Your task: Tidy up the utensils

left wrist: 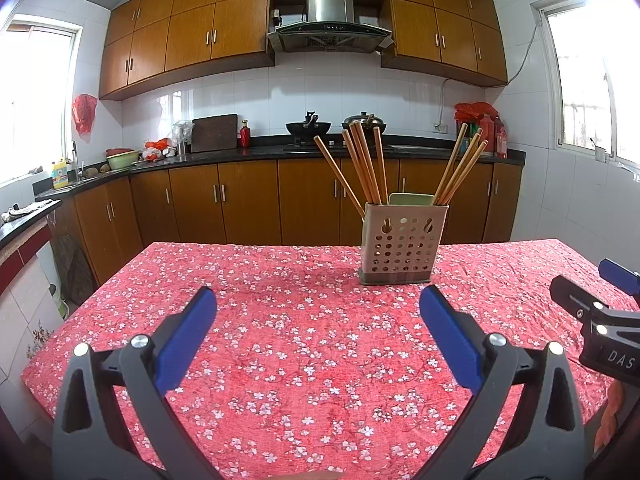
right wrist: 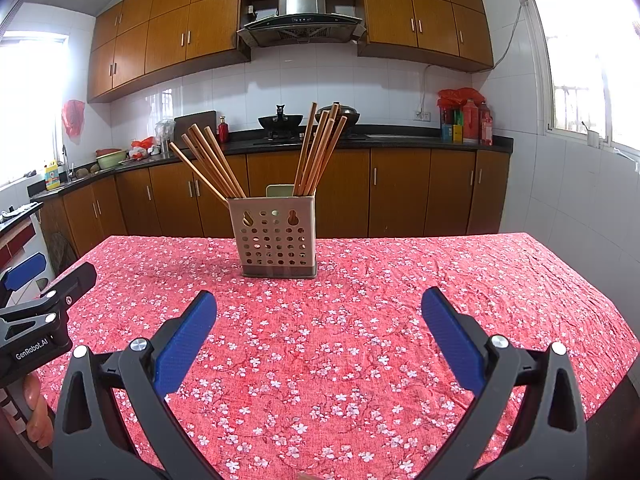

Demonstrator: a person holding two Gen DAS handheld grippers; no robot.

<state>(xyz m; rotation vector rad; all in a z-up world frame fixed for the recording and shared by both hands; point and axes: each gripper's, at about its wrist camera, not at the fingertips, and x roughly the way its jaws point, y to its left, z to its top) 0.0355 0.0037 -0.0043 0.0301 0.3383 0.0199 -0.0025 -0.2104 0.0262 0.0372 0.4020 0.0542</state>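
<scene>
A beige perforated utensil holder (left wrist: 403, 242) (right wrist: 276, 236) stands upright on the red floral tablecloth (left wrist: 304, 344) (right wrist: 360, 320). Several wooden chopsticks (left wrist: 366, 168) (right wrist: 212, 164) lean left in one compartment. Another bunch of chopsticks (left wrist: 462, 168) (right wrist: 320, 148) leans right in the other. A pale green utensil tip (left wrist: 411, 199) (right wrist: 280, 191) peeks out at the holder's back. My left gripper (left wrist: 318, 300) is open and empty, short of the holder. My right gripper (right wrist: 318, 300) is also open and empty, facing the holder. Each gripper shows at the other view's edge.
The table ends at the far edge behind the holder; wooden base cabinets (left wrist: 248, 204) and a dark counter (left wrist: 260, 152) with woks, bottles and bowls lie beyond. A person's hand (right wrist: 38, 412) holds the left gripper's handle. Cloth around the holder is bare.
</scene>
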